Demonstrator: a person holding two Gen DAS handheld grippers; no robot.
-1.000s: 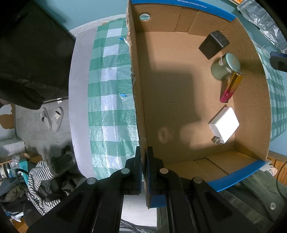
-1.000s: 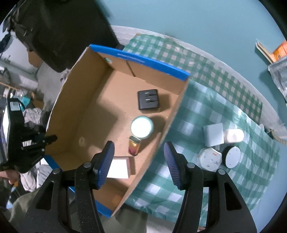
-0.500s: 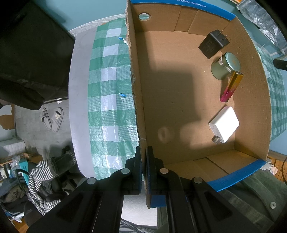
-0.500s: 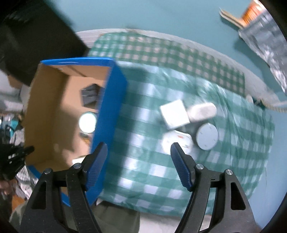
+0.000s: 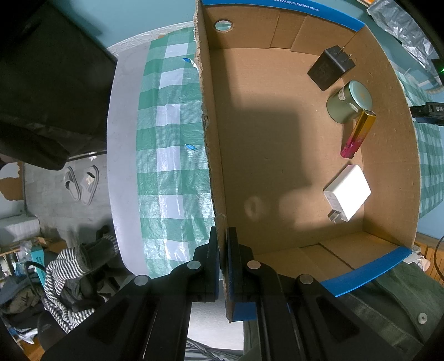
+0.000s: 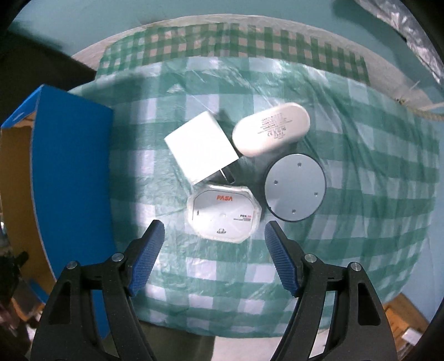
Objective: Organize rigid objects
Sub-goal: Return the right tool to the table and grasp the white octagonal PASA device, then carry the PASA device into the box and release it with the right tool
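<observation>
My left gripper (image 5: 222, 244) is shut on the near left wall of the cardboard box (image 5: 213, 155). Inside the box lie a black charger (image 5: 330, 68), a green tin (image 5: 348, 101), a gold-pink lighter (image 5: 358, 133) and a white charger (image 5: 348, 191). My right gripper (image 6: 213, 247) is open and empty above the checked tablecloth (image 6: 360, 194). Just ahead of its fingers lies a white octagonal PASA case (image 6: 223, 212). Beyond it lie a white cube charger (image 6: 201, 150), a white oval case (image 6: 272, 132) and a grey round disc (image 6: 294, 191).
The box's blue outer wall (image 6: 72, 180) stands left of the right gripper. Left of the box the table drops to a floor with slippers (image 5: 82, 184) and striped clothing (image 5: 72, 272). A silver bag (image 5: 402, 25) lies at the far right.
My right gripper has swung right, away from the box, and come down over the group of items on the cloth. My left gripper has kept its hold on the box wall.
</observation>
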